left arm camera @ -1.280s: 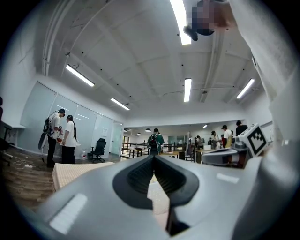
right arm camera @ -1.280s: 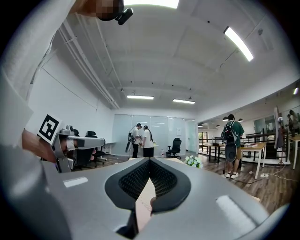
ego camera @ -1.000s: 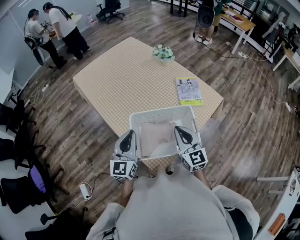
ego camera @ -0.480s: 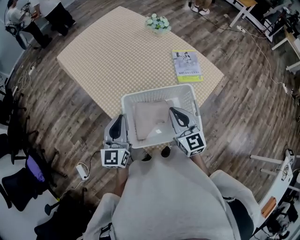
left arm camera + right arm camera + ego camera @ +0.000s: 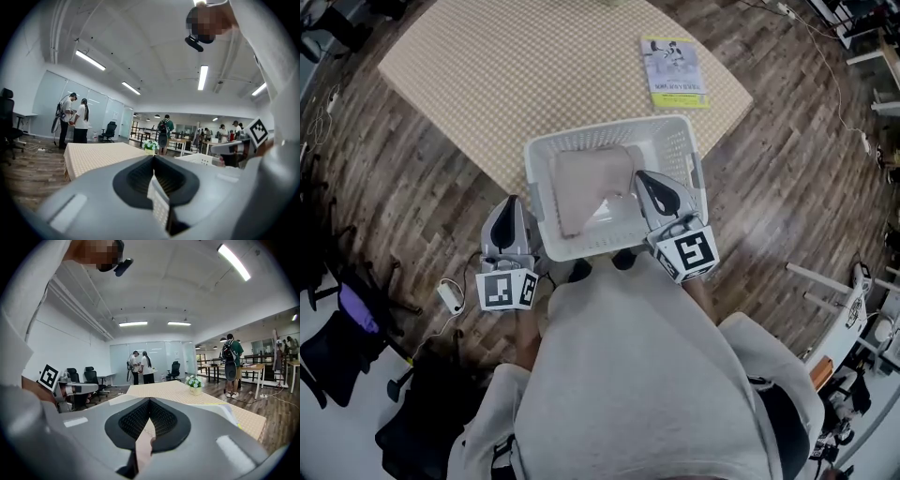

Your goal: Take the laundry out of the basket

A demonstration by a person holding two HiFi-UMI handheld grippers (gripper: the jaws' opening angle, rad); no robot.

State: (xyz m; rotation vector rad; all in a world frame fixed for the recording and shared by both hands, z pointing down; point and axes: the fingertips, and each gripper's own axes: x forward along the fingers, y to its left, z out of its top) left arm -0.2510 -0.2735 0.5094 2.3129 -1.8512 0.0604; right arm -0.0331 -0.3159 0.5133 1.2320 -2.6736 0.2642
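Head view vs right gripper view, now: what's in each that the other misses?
Head view only: the look down into the white lattice plastic basket, folded beige cloth in it; a white power strip. Right gripper view only: a pot of white flowers, two people in white tops, ceiling strip lights. Both: the beige checked table and the left gripper.

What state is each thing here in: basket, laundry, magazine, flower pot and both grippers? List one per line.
Basket: upright at the near corner of the table, loaded.
Laundry: folded, lying inside the basket.
Magazine: closed, flat on the table.
Flower pot: upright on the table.
Left gripper: fingers shut, empty, outside the basket.
Right gripper: fingers shut, empty, over the basket.
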